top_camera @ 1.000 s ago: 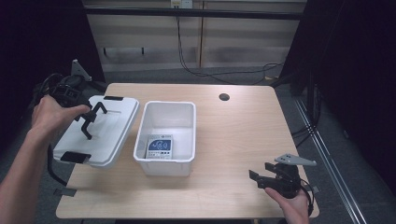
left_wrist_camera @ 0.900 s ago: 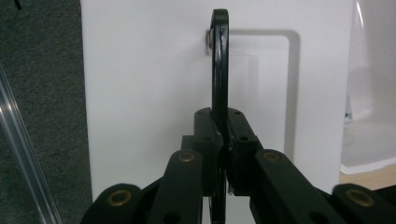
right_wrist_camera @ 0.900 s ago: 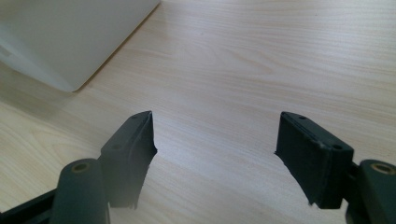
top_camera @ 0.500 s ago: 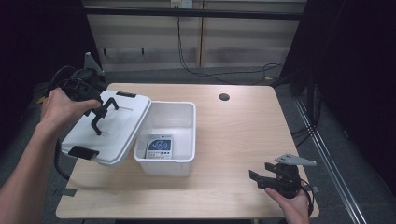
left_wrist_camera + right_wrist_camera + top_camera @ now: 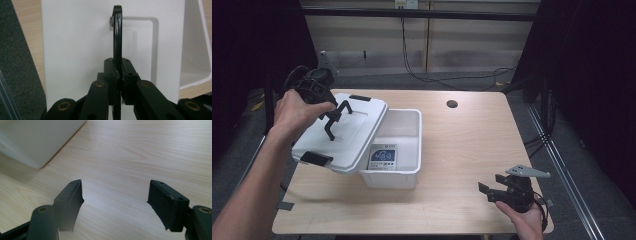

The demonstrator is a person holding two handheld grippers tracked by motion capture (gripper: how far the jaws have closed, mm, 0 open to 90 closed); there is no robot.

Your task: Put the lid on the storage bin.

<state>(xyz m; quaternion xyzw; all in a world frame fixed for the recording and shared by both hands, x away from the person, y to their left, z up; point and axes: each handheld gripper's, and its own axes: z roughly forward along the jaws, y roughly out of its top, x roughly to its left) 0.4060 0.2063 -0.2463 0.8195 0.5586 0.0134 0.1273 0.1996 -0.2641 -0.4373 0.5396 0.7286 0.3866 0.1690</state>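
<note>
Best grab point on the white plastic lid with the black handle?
The black handle at the centre of the white plastic lid, from above. It stands up as a thin arch that closed jaws fit around; the left gripper already pinches it so. The lid's flat panel offers no other hold.

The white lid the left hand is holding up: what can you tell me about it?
The lid is white, seemingly plastic, rectangular with rounded corners and a shallow sunken panel on top. It has a black handle in the middle and black clips at its ends. The left gripper has its fingers shut on the handle. The lid hangs tilted, partly over the open white box and the table.
</note>
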